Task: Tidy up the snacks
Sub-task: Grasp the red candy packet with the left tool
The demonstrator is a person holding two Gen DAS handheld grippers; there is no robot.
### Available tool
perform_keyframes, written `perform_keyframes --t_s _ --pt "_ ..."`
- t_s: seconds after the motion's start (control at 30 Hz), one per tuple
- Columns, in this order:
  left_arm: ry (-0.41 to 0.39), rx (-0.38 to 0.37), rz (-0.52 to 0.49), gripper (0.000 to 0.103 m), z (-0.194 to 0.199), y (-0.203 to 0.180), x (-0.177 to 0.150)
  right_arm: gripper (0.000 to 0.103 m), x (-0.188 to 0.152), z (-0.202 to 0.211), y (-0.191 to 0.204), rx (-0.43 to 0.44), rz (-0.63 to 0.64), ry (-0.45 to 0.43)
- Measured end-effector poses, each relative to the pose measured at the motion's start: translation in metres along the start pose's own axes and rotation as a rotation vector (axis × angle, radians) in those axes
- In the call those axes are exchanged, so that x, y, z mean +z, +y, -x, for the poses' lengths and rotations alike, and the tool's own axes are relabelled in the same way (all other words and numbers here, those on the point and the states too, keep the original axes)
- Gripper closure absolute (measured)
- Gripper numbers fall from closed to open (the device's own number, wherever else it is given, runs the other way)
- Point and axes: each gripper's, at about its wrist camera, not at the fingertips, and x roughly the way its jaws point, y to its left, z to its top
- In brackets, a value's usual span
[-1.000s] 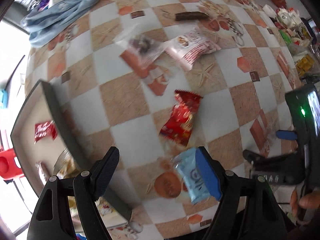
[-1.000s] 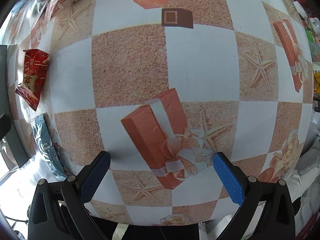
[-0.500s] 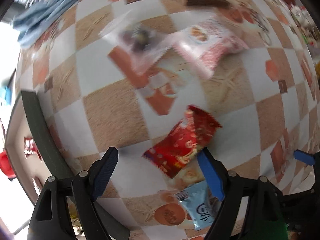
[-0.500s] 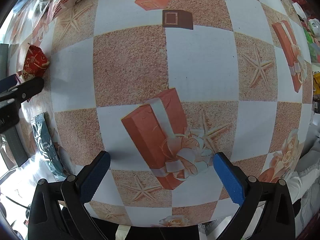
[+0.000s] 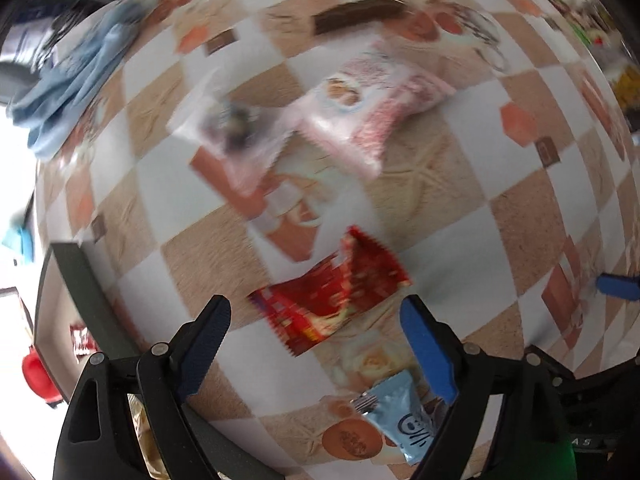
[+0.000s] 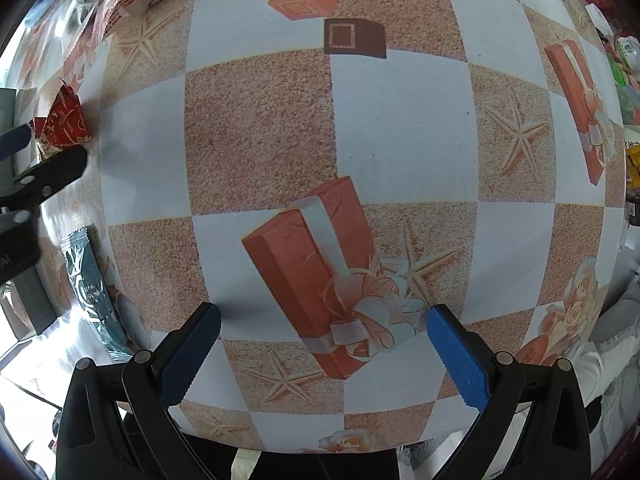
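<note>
The left hand-held gripper (image 5: 314, 320) points down at the checkered surface (image 5: 460, 208) with its jaws wide; they have just been opening, and nothing is gripped. A red snack packet (image 5: 332, 296) lies flat between and just ahead of the fingertips. A light blue snack packet (image 5: 400, 412) sits near the blue finger (image 5: 428, 352), toward 5 o'clock. At 12 o'clock lie a pink snack bag (image 5: 368, 108) and a clear wrapped snack (image 5: 236, 128), with a dark chocolate bar (image 5: 356, 18) beyond. A dark-rimmed tray (image 5: 80, 280) stands at 9 o'clock. The right hand-held gripper (image 6: 322, 334) hangs wide and empty over the printed gift-box pattern.
</note>
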Motion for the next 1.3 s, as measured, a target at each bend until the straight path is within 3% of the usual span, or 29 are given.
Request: perform_keyframes --t_s 0.07,0.13,0.2,0.3,0.37,0.63,0.73,0.83,0.9,0.97,1.07,1.13,1.27,1.3 --pt "0.002 -0.032 -0.017 0.021 -0.001 -0.009 0.004 0.0 0.0 0.001 -0.001 0.0 -0.002 -0.001" --pt "-0.001 -0.096 -0.015 0.036 0.002 -0.014 0.011 0.0 0.0 0.001 0.0 0.0 -0.001 -0.003" --pt "-0.008 -0.104 -0.018 0.054 0.004 -0.013 0.016 0.0 -0.001 0.002 -0.001 0.0 -0.003 -0.006" --pt "-0.013 -0.107 -0.005 0.071 0.007 -0.012 0.014 0.0 -0.001 0.002 -0.001 0.0 -0.005 0.002" --pt "-0.008 -0.108 0.024 0.073 0.007 -0.008 0.009 0.0 0.0 0.001 -0.001 0.001 -0.006 0.011" --pt "-0.005 -0.116 0.146 0.073 -0.001 0.026 -0.027 0.0 0.003 0.0 -0.001 0.001 -0.01 0.002" --pt "0.02 -0.107 0.185 0.063 -0.01 0.04 -0.048 0.0 0.002 0.001 -0.001 0.0 -0.011 0.0" --pt "-0.035 -0.097 0.18 0.05 -0.002 0.05 -0.054 0.0 0.003 0.002 -0.001 0.0 -0.01 0.001" --pt "-0.115 -0.071 0.107 0.031 0.013 0.04 -0.051 0.0 0.002 0.002 -0.001 0.0 -0.01 -0.002" --pt "-0.184 -0.024 -0.031 0.025 0.025 0.02 -0.045 0.0 0.002 0.002 -0.001 0.0 -0.01 -0.008" --pt "-0.221 0.051 -0.22 0.025 0.026 -0.009 -0.034 0.0 0.0 0.003 -0.001 0.0 -0.011 -0.018" --pt "-0.217 0.074 -0.292 0.025 0.024 -0.014 -0.027 0.0 -0.002 0.003 -0.001 0.0 -0.01 -0.023" --pt "-0.162 0.057 -0.33 0.025 0.014 -0.038 0.003 0.0 -0.005 0.005 -0.001 0.0 -0.009 -0.027" --pt "-0.149 0.044 -0.323 0.034 0.012 -0.045 0.007 0.0 -0.005 0.005 -0.001 0.0 -0.009 -0.025"
